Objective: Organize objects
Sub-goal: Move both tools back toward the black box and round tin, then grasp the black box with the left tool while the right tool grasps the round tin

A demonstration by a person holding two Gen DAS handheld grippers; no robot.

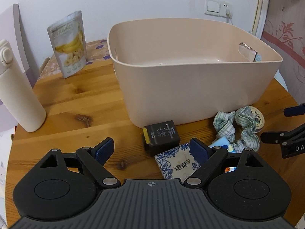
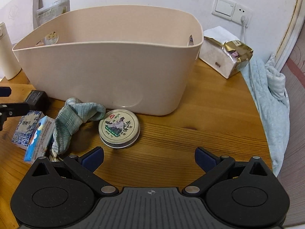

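Observation:
A beige plastic bin (image 1: 190, 84) (image 2: 106, 76) stands mid-table. In front of it lie a black box (image 1: 162, 136) (image 2: 36, 99), a blue-patterned tissue pack (image 1: 176, 165) (image 2: 25, 129), a blue packet (image 2: 38, 139), a green checked cloth (image 1: 238, 127) (image 2: 72, 122) and a round tin (image 2: 119, 128) (image 1: 259, 118). My left gripper (image 1: 151, 150) is open, low over the table, just before the tissue pack and black box. My right gripper (image 2: 149, 159) is open and empty, just short of the tin.
A white bottle (image 1: 17, 97) and a banana-chip pouch (image 1: 69, 43) stand left of the bin. A white box with a gold foil bag (image 2: 228, 57) sits right of it. A blue blanket (image 2: 270, 99) hangs off the round wooden table's right edge (image 2: 253, 114).

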